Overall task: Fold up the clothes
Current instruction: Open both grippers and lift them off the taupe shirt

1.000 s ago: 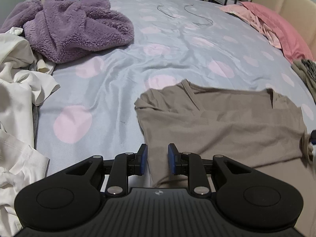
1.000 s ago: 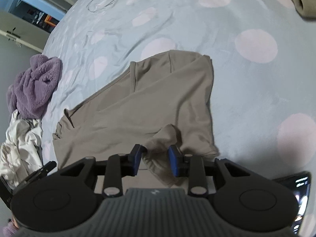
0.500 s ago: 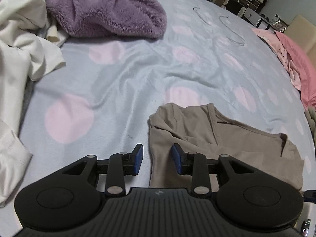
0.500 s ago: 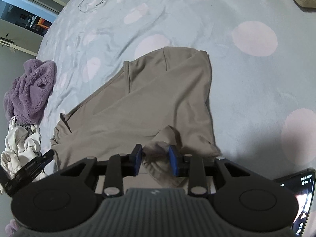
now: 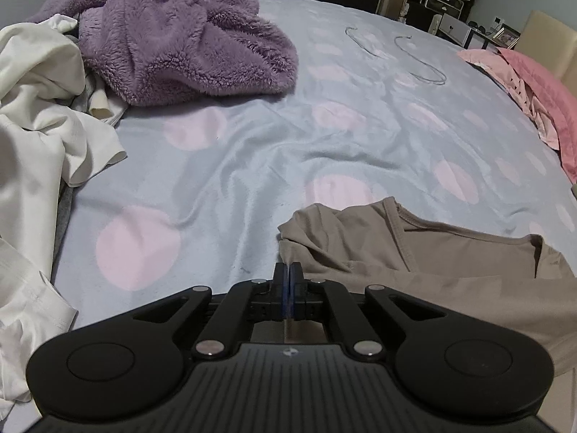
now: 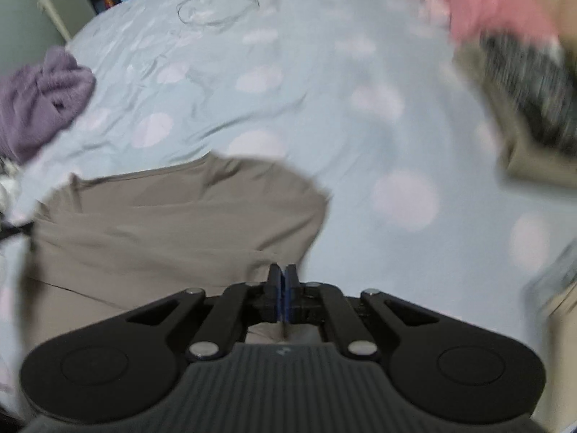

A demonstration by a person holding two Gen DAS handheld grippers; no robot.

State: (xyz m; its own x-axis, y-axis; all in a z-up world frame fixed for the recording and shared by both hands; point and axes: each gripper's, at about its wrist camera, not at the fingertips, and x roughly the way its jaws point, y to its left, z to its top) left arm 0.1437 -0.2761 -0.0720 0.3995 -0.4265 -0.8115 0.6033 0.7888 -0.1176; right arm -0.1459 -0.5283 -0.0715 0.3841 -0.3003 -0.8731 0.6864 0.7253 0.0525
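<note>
The left gripper (image 5: pixel 287 270) has its jaws pressed together on the left edge of the taupe shirt (image 5: pixel 432 263); a thin strip of fabric shows between the blue pads. The right gripper (image 6: pixel 281 274) is likewise pressed together, pinching the same shirt's fabric near its right edge; this view is motion-blurred.

The taupe shirt lies spread on the bed sheet (image 5: pixel 252 151), at the near edge of the bed, with its V-neck opening facing away from the grippers and a bunched sleeve just beyond the left gripper.

The sheet is pale blue with large pink dots and carries shallow wrinkles across the middle. To the left, white garments (image 5: pixel 39 115) lie in a loose heap, touching a purple fleece garment (image 5: pixel 180 36) farther back. A thin cord (image 5: pixel 414 61) lies in loops on the far part of the sheet. Pink bedding (image 5: pixel 541 93) lies along the far right edge, against a beige headboard (image 5: pixel 548 39). A dark patterned item on tan cloth (image 6: pixel 530 97) lies right of the shirt, blurred.

Beyond the bed stand dark furniture and white storage boxes (image 5: pixel 450 25)
</note>
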